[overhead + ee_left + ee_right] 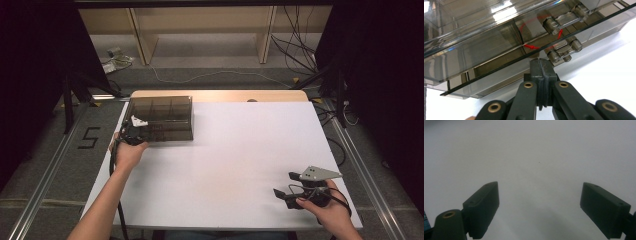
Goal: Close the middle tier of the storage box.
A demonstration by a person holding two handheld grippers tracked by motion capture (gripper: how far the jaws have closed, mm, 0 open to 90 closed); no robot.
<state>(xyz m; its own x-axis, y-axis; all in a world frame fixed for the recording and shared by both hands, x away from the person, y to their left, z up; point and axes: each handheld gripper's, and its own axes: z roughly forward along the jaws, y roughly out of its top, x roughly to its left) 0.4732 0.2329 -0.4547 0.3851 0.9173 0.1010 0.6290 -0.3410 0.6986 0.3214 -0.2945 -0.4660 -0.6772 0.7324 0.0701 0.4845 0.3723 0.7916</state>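
My high view looks forward and down over the whole white table (235,165). My left gripper view sits tight against the smoky box (486,45) at the far left corner. My right gripper view faces bare tabletop (536,157), close, near the right front corner.

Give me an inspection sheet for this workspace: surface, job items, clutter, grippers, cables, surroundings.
Surface: white table, bare across the middle; a wooden strip shows at its far edge.
Job items: smoked clear box at the far left, divided into compartments; lid raised slightly at the front, latches unhooked; red thread inside.
Clutter: nothing seen on the table.
Grippers: left gripper shut, tips at the lid's front edge, whether it pinches the edge I can't tell; right gripper open over bare table, near right.
Cables: a black one trails from each gripper; loose cables on the floor beyond the table.
Surroundings: wooden shelf legs, metal rails, a taped "5" on the floor.
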